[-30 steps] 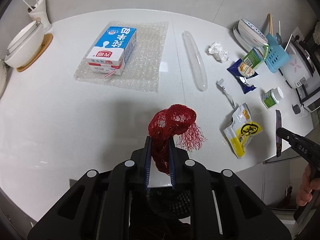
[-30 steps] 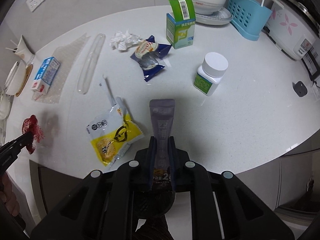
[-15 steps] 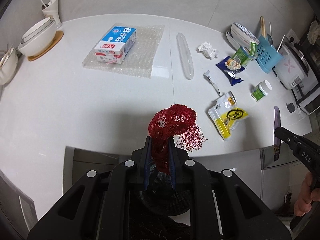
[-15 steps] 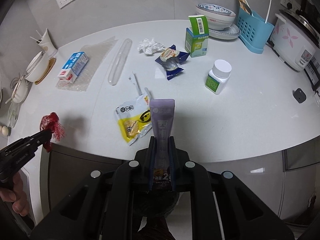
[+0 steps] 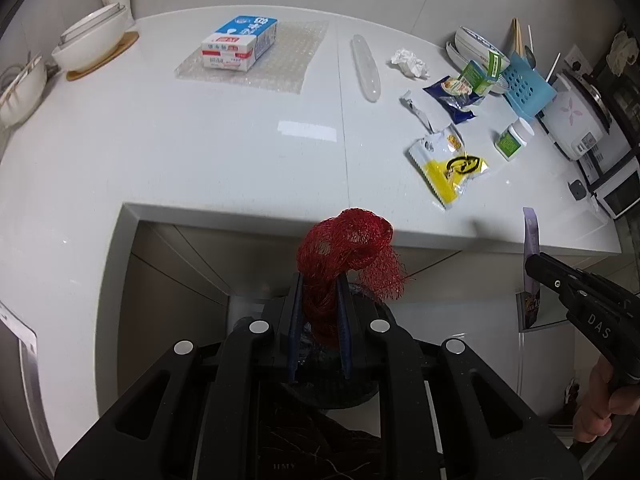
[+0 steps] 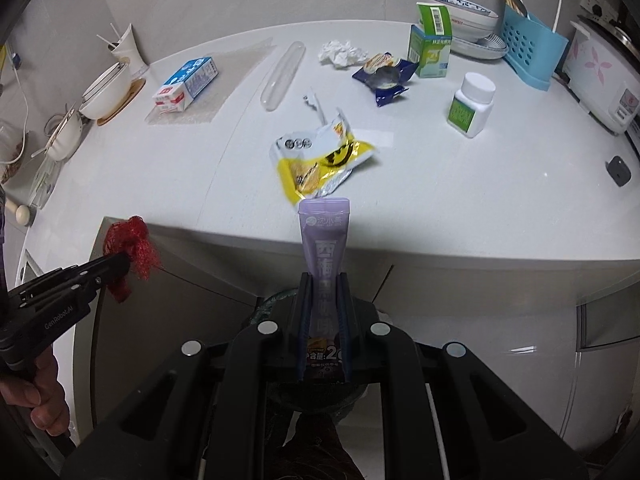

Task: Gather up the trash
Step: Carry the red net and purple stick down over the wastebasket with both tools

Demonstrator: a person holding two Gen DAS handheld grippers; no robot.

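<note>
Jaws of both grippers clamp trash clear of the table [image 5: 200, 160]: left gripper [image 5: 319, 312] pinches red mesh netting [image 5: 344, 248], right gripper [image 6: 324, 312] a purple sachet [image 6: 325, 240]. Loose netting could snag or slip.

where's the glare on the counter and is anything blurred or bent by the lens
Left wrist view: a bright rectangular glare patch sits on the counter left of the seam; the counter edge bows from fisheye distortion; the red mesh net in the left gripper is sharp. Right wrist view: a smaller glare patch lies right of the yellow snack wrapper, which looks slightly motion-blurred; the purple sachet in the right gripper is sharp.
</note>
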